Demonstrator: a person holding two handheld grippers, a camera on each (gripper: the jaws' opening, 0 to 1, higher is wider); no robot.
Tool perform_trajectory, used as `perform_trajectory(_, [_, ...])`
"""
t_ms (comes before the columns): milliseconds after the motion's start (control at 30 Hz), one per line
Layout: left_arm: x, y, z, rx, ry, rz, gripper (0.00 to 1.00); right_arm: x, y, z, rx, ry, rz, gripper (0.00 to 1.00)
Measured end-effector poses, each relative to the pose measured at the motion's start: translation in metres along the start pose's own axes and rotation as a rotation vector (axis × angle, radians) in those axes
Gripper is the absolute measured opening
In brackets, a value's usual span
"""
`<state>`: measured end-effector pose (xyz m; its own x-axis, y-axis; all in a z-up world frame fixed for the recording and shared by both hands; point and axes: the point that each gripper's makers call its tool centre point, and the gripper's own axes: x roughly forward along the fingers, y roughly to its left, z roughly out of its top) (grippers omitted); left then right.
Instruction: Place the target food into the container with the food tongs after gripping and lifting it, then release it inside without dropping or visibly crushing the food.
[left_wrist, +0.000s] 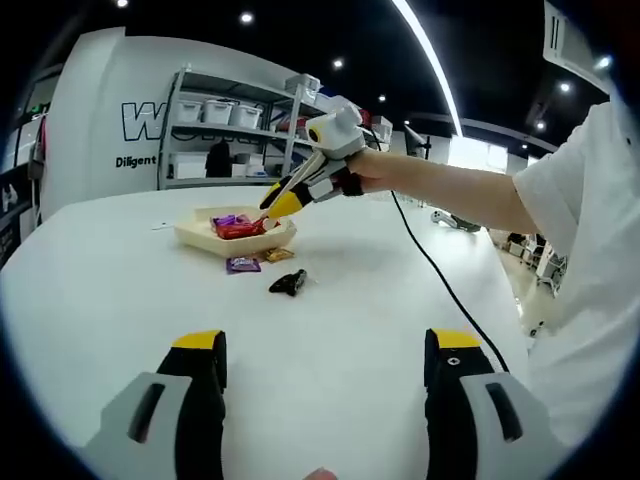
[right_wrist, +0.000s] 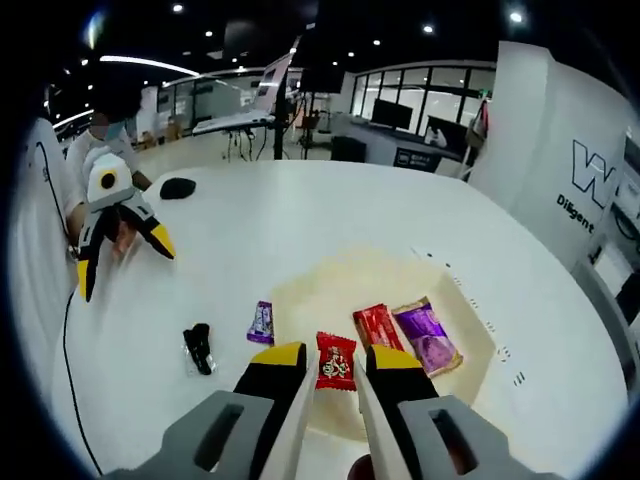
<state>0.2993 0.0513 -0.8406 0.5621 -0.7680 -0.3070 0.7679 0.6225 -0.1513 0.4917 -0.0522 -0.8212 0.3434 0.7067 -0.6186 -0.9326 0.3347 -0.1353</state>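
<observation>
In the right gripper view we see the right gripper (right_wrist: 335, 370) with its jaws near together on a red candy packet (right_wrist: 336, 361) over the tray (right_wrist: 478, 352). At two o'clock lie a second red packet (right_wrist: 377, 325) and a purple packet (right_wrist: 427, 335); their print is too small to read. The wall (right_wrist: 560, 150) writing reads "W" and "Diligent". The left gripper (left_wrist: 325, 345) stands wide apart over the white surface (left_wrist: 120, 290).

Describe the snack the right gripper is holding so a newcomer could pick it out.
On the white table sits a shallow cream tray. Over its near edge, the right gripper pinches a small red packet. A longer red packet and a purple packet lie flat beside it, untouched.
</observation>
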Motion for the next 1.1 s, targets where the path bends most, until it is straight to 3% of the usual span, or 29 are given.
perform_trajectory(433, [-0.001,0.002,-0.001,-0.002,0.005,0.01,0.79,0.025,0.009,0.011,-0.107,-0.014,0.096,0.17])
perform_trajectory(567, [-0.002,0.004,-0.001,-0.004,0.005,0.014,0.79,0.031,0.01,0.007,-0.156,0.01,0.116,0.17])
perform_trajectory(1100, [-0.003,0.005,-0.003,-0.001,0.013,0.019,0.79,0.038,-0.002,0.002,-0.271,0.049,0.127,0.18])
